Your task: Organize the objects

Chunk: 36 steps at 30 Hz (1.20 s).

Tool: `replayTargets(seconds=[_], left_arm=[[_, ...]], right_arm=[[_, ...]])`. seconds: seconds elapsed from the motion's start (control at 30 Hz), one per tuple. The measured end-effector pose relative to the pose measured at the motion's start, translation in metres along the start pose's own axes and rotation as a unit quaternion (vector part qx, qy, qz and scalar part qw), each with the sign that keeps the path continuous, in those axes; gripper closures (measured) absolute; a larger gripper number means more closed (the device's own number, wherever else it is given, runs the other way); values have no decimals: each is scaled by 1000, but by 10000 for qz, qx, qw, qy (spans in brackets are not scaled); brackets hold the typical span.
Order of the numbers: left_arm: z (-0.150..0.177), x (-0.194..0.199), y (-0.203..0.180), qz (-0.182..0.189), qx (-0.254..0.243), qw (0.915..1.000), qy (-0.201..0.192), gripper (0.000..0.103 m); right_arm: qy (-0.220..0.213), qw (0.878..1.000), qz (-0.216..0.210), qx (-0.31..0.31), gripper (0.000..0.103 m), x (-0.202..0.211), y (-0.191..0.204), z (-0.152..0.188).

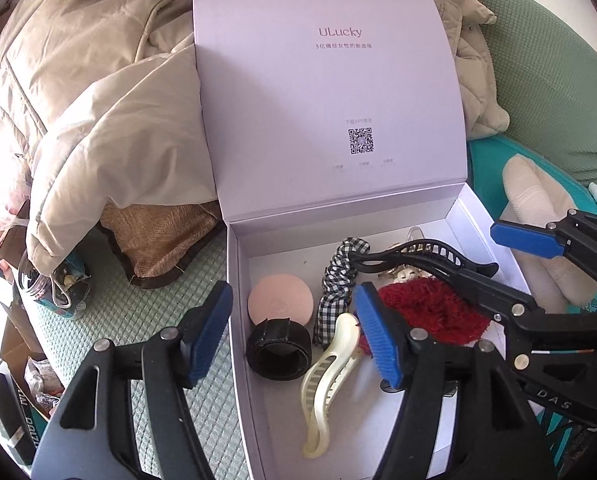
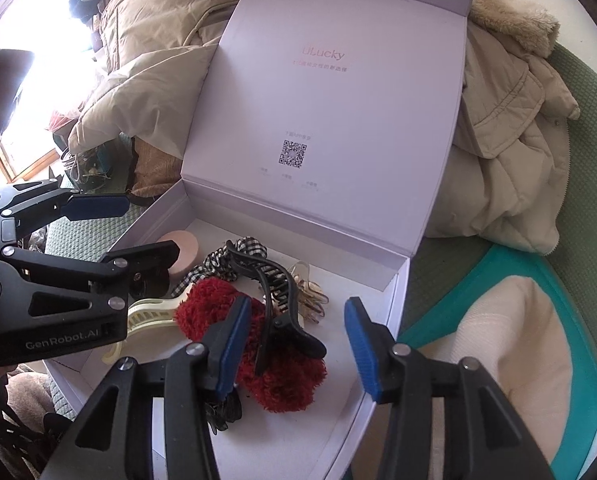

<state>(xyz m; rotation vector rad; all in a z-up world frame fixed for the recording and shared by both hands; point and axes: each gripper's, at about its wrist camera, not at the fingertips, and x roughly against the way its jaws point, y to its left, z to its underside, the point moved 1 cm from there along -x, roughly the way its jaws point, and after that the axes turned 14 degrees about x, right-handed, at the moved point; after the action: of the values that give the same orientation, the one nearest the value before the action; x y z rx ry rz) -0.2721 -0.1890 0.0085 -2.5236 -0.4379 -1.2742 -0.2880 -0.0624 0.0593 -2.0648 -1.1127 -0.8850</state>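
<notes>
An open lilac box (image 1: 234, 280) (image 2: 394, 300) with its lid up holds hair items: a pink round case (image 1: 280, 300) (image 2: 182, 250), a black band (image 1: 278, 354), a cream hair clip (image 1: 330, 380) (image 2: 150, 316), a checked scrunchie (image 1: 334, 280) (image 2: 218, 260), a red fuzzy scrunchie (image 1: 430, 312) (image 2: 282, 380) and a black claw clip (image 1: 418, 258) (image 2: 274, 308). My left gripper (image 1: 294, 336) (image 2: 110, 228) is open, straddling the box's left wall. My right gripper (image 2: 294, 344) (image 1: 490, 248) is open and empty over the black claw clip and red scrunchie.
A beige padded coat (image 1: 110, 120) (image 2: 498, 152) lies behind and beside the box on a green quilted sofa (image 1: 138, 312) (image 2: 586, 200). A cream cushion on teal fabric (image 2: 506, 344) (image 1: 538, 216) is at the right. Clutter and a small tin (image 1: 64, 288) sit at the left.
</notes>
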Motion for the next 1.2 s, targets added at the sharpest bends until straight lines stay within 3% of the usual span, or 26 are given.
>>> replayTargets(seconds=[0.27,0.43,0.8,1.2], left_arm=[[-5,33,5,-8,117,9998,-185,39],[-7,56,9,-160,190,9990,-360,29],[-3,116,17,-232,347,9968,-677,25],[25,174,21,-294,438,9943,-929,16]], right_arm=[[-186,9997,169,-52,54,28,1,-7],[-354,9991,252,-21,54,50,5,-10],[-789,9944,667,-208,33,110,13,-13],[-1053,9913,770,-178,33,157,33,0]])
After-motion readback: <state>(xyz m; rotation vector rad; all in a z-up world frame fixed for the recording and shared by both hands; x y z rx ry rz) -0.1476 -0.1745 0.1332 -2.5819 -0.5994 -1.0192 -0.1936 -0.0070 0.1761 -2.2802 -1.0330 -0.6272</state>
